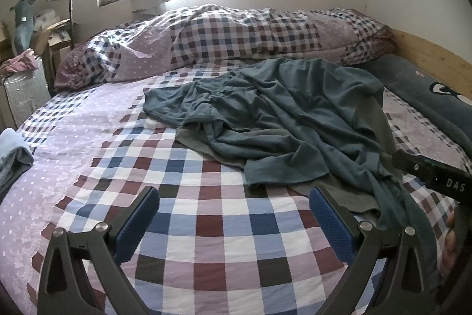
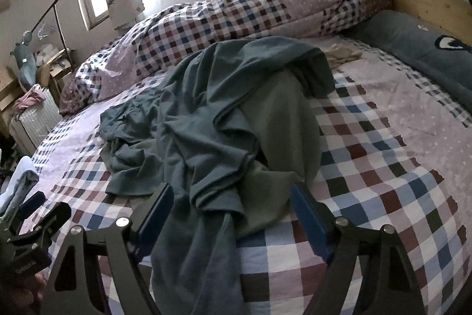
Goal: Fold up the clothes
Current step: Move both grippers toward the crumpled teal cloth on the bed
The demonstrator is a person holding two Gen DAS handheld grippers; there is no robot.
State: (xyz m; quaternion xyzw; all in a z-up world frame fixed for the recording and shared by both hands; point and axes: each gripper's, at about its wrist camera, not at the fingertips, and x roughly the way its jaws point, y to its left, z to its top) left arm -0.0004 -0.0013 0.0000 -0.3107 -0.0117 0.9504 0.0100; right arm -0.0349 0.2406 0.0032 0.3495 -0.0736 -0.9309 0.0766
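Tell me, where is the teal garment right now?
The teal garment lies crumpled mid-bed on the checked sheet, in front of the rolled duvet; one end hangs between the open right gripper fingers.

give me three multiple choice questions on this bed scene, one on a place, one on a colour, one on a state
1. Where does the rolled duvet lie?
A. along the far side of the bed, below the window
B. on the floor
C. under the teal garment

2. What colour is the crumpled garment on the bed sheet?
A. bright red
B. dark teal
C. white

3. How does the right gripper stand toward the garment?
A. jaws open, cloth lying between the fingers
B. clamped flat with nothing between
C. far from any cloth

Answers:
1 A, the checked roll runs along the far edge under the window.
2 B, the cloth is dark blue-green in both views.
3 A, the blue pads stand apart either side of the cloth strand.
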